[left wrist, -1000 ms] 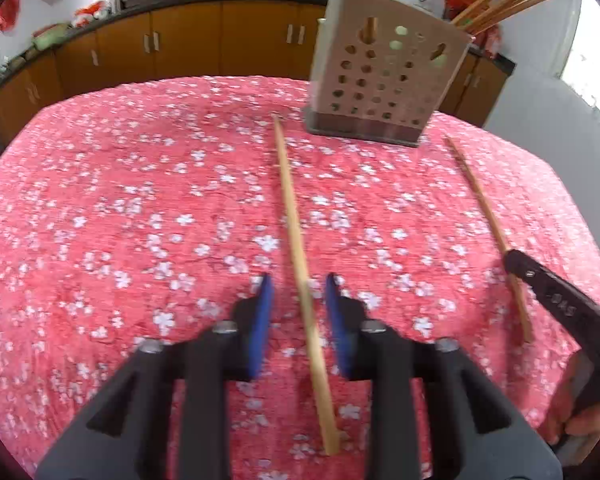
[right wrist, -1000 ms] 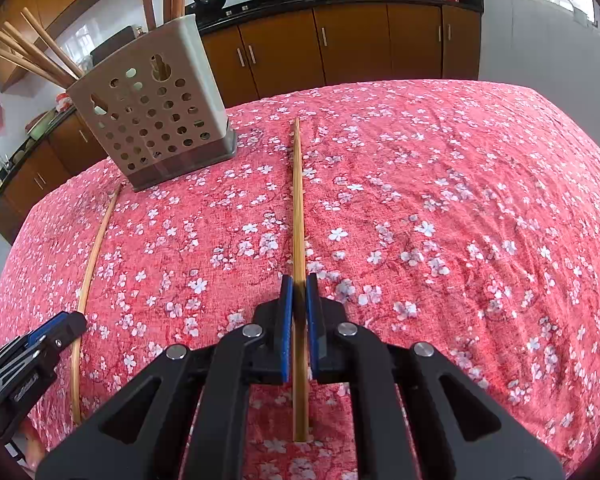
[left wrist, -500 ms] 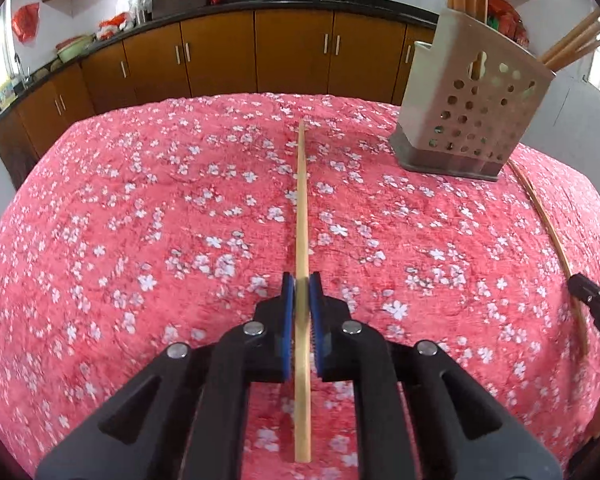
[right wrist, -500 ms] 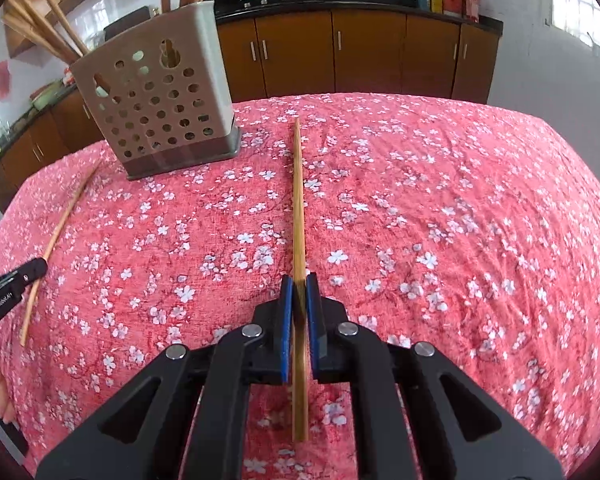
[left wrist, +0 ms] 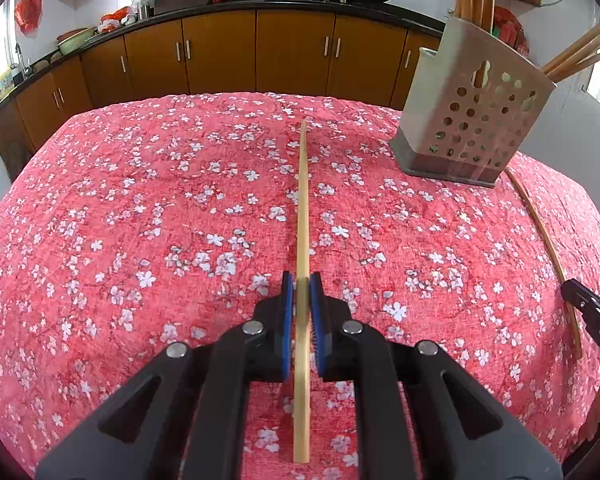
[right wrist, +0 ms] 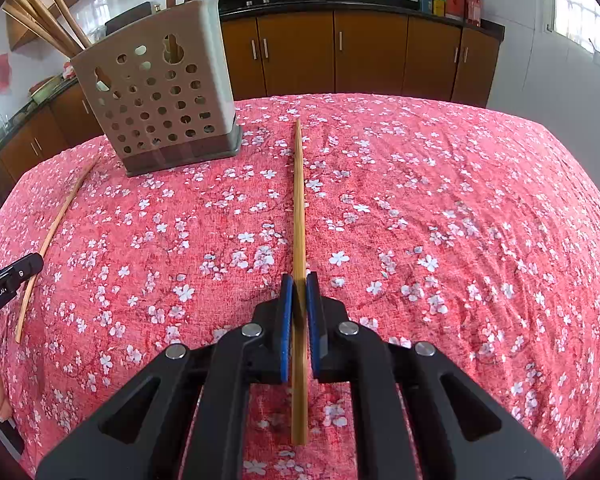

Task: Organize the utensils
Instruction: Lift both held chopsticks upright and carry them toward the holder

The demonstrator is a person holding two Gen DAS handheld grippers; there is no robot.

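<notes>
Left wrist view: left tongs [left wrist: 301, 296], open a second earlier, had clamped onto a chopstick [left wrist: 303, 216]. Right tongs [right wrist: 298, 294] pinched another chopstick [right wrist: 299, 208]. Perforated holder [left wrist: 470, 116] ahead-right; both ready for lifting.

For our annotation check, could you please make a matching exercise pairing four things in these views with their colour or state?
Things:
1. left claw
2. utensil holder
3. tablecloth
4. cabinet doors

Colour or state:
A. red with white blossoms
B. shut on a chopstick
C. plain brown wood
D. beige, full of round holes

Pairs: 1-B, 2-D, 3-A, 4-C
</notes>
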